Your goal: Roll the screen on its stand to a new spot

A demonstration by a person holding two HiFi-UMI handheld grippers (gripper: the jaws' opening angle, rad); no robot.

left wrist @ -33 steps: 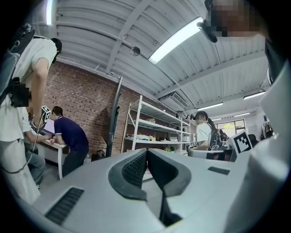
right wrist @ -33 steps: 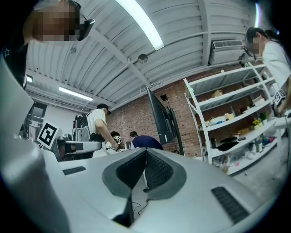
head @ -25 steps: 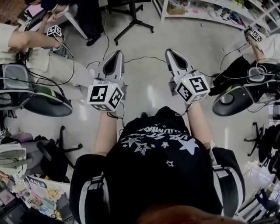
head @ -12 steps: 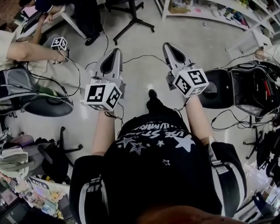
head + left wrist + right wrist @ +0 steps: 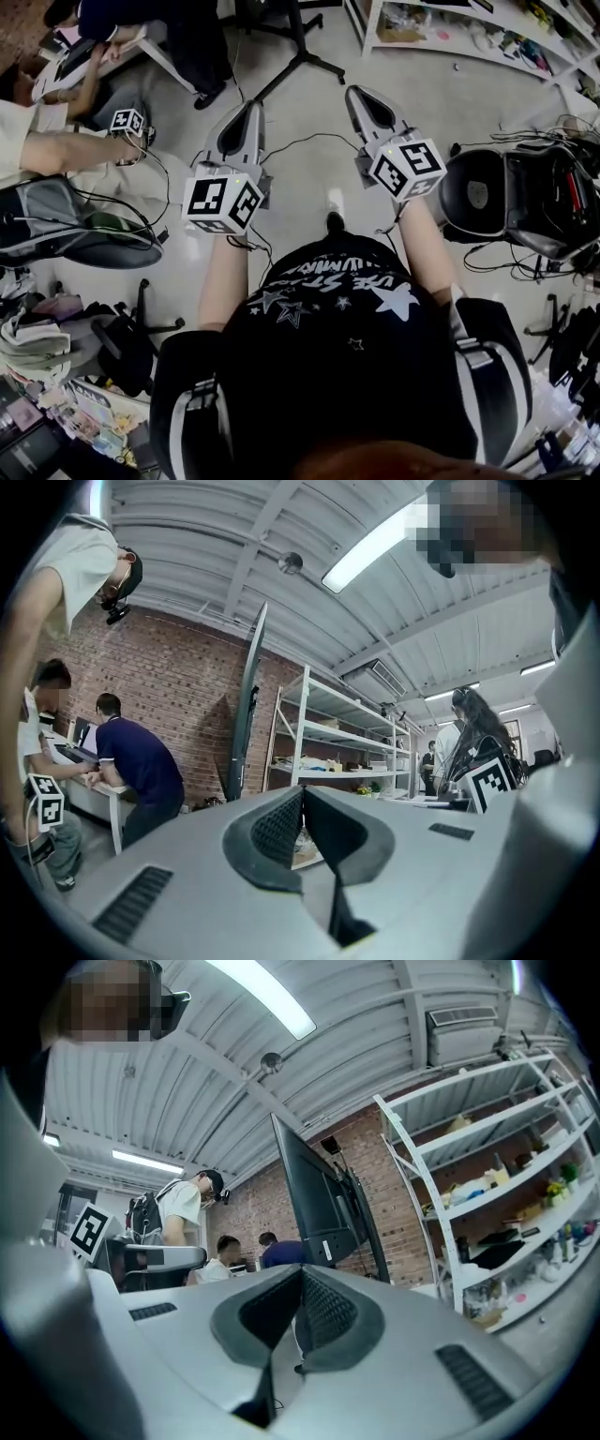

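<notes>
The screen on its stand stands ahead of me. In the left gripper view the screen (image 5: 247, 700) shows edge-on as a thin tall panel before the brick wall. The right gripper view shows the screen (image 5: 314, 1194) from its dark back. In the head view only the stand's black wheeled legs (image 5: 292, 52) show, at the top. My left gripper (image 5: 250, 106) and right gripper (image 5: 356, 92) are held level side by side, pointing toward the stand and well short of it. The left gripper (image 5: 302, 790) is shut and empty; so is the right gripper (image 5: 301, 1269).
Black cables (image 5: 291, 141) cross the pale floor between me and the stand. Seated people at a desk (image 5: 66, 70) and a black chair (image 5: 84, 244) are on the left. A white shelf rack (image 5: 450, 28) lines the back right. A dark bag and gear (image 5: 525, 206) lie right.
I have walked forward with both grippers held out. The stand's legs have come nearer at the top of the head view, and the chair and bag on the right have slid into view.
</notes>
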